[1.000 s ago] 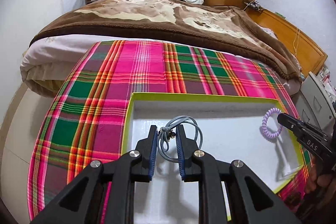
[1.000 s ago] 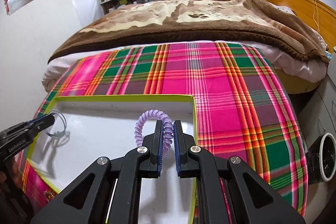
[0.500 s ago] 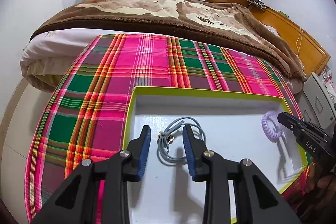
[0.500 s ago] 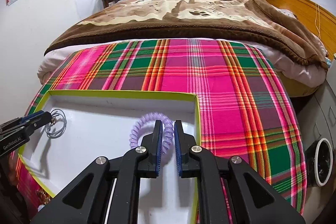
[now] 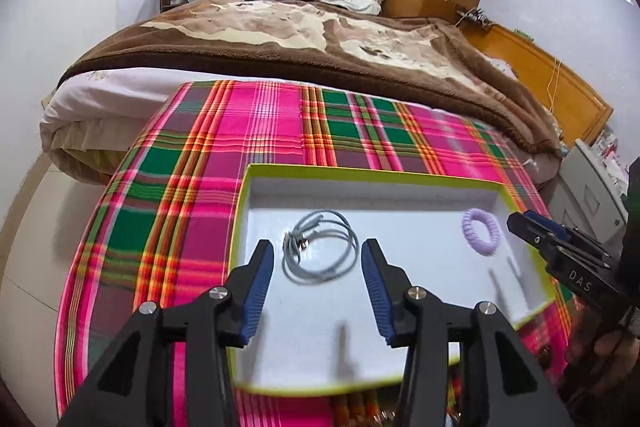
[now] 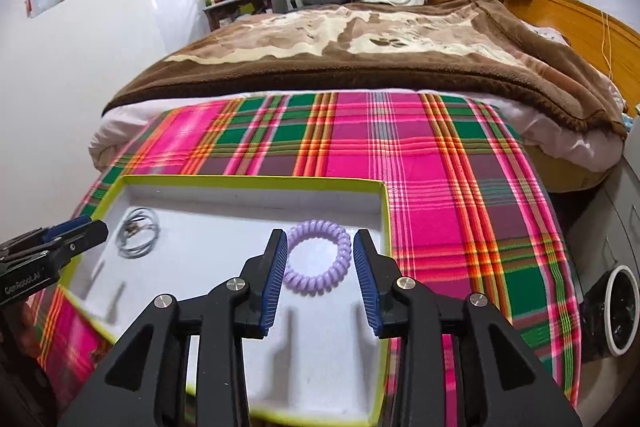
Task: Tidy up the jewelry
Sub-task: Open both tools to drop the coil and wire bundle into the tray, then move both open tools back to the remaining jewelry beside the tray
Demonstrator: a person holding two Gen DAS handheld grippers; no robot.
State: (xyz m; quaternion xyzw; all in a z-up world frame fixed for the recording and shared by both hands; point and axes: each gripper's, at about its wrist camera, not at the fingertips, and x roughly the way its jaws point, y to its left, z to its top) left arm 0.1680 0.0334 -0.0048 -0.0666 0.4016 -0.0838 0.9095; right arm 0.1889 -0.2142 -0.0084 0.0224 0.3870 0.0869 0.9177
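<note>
A shallow white tray with a lime-green rim [image 5: 360,175] [image 6: 256,181] lies on a pink and green plaid cloth. A grey coiled cord necklace [image 5: 320,251] [image 6: 138,238] rests in the tray's left part. My left gripper [image 5: 318,251] hovers just above and behind it, jaws opening, pads clear of the cord. A lilac spiral bracelet [image 6: 318,258] [image 5: 481,230] lies flat in the tray's right part. My right gripper [image 6: 320,247] straddles it, jaws opening, pads not pressing on it.
The plaid cloth [image 5: 240,147] covers the foot of a bed with a brown blanket [image 5: 320,39]. A grey cabinet [image 5: 592,195] and a round bin [image 6: 620,311] stand to the right. Small items lie under the tray's near edge [image 5: 360,411].
Both grippers have let go: the left opened off the grey necklace, the right off the lilac bracelet. Both pieces now lie flat in the tray, and both grippers have drawn back and up slightly.
</note>
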